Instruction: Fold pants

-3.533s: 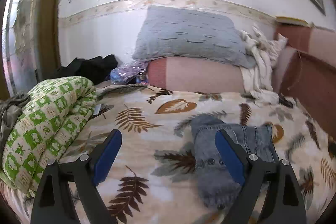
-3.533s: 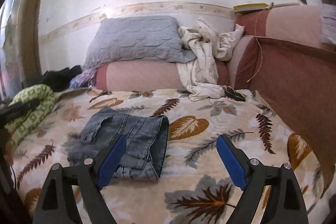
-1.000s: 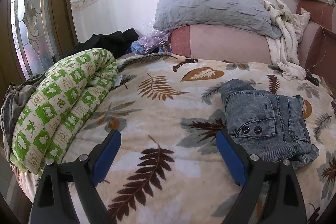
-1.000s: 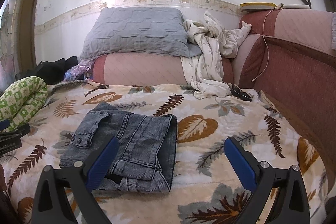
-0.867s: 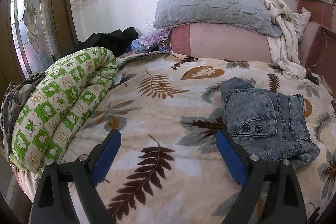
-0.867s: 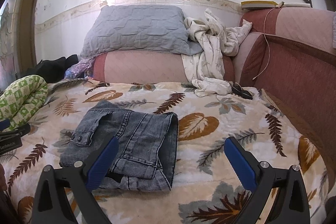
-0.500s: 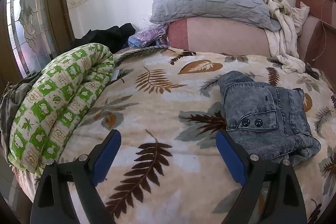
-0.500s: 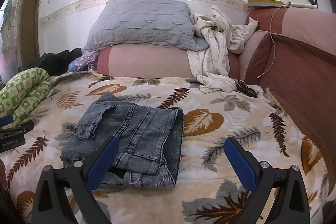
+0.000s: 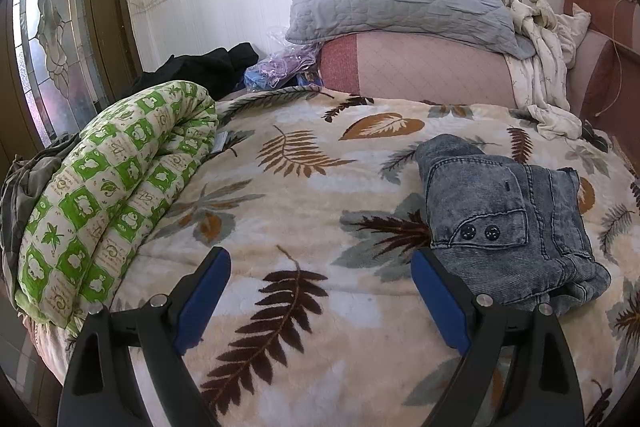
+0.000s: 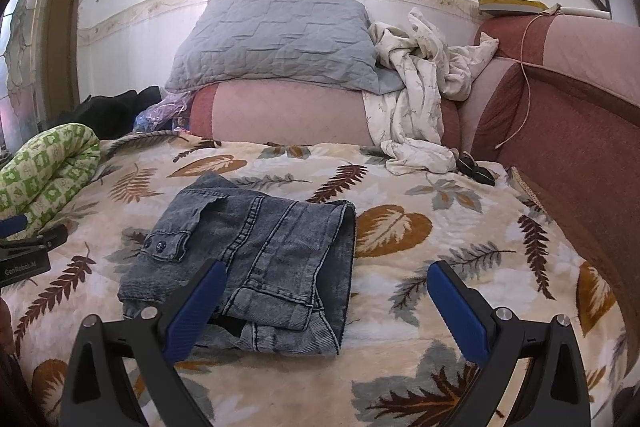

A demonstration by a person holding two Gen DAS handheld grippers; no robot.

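Observation:
The grey-blue denim pants (image 10: 256, 267) lie folded in a compact bundle on the leaf-print blanket (image 10: 420, 219). In the left wrist view the pants (image 9: 508, 223) sit at the right, with two dark buttons on a flap facing up. My left gripper (image 9: 320, 263) is open and empty, above the blanket to the left of the pants. My right gripper (image 10: 326, 275) is open and empty, hovering over the near edge of the pants, its left finger in front of the bundle. The left gripper's body (image 10: 24, 251) shows at the left edge of the right wrist view.
A rolled green-and-white quilt (image 9: 104, 195) lies along the bed's left edge. A grey pillow (image 10: 280, 43) rests on a pink bolster (image 10: 280, 115) at the head. A crumpled white cloth (image 10: 420, 107) hangs at the back right. The red padded side (image 10: 568, 147) bounds the right.
Both grippers have drawn back a little from the bed and tilted down, so the folded pants show more fully. Both stay open and the pants have not moved.

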